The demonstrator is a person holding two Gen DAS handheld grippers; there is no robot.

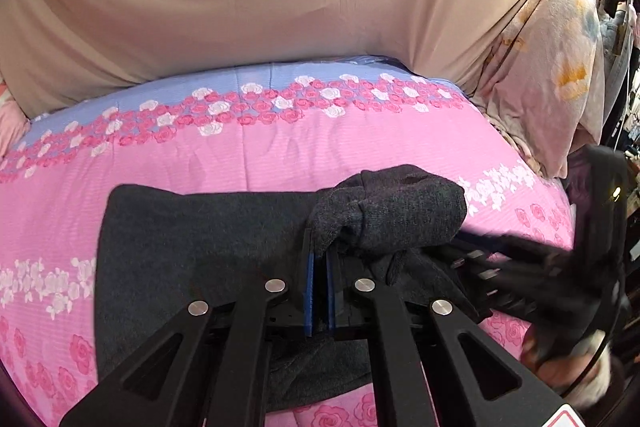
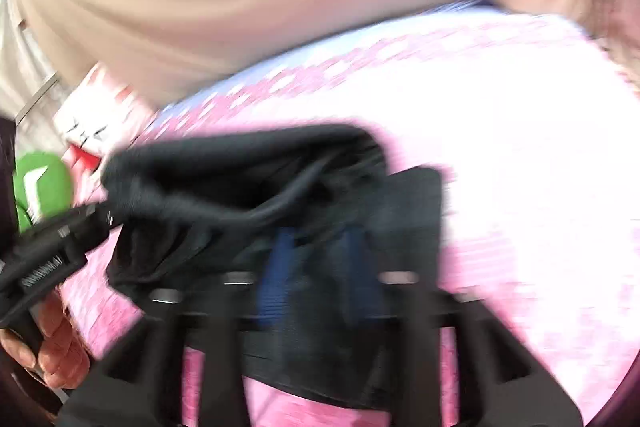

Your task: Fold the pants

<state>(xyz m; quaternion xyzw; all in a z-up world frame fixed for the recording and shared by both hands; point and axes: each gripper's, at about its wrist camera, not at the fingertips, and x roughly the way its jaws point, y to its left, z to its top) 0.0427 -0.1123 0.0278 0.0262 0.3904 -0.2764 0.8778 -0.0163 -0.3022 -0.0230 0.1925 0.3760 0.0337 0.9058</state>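
1. Dark grey knit pants (image 1: 192,259) lie partly folded on a bed with a pink rose-print cover (image 1: 260,151).
2. The left tool (image 1: 319,255) is pinched narrow on a bunched fold of the pants, lifting it off the bed.
3. The right tool (image 2: 316,239), blurred, stands about half open over the cloth; no grip shows.
4. To fold well, carry the pinched edge across level and lay it flush, smoothing bunches.
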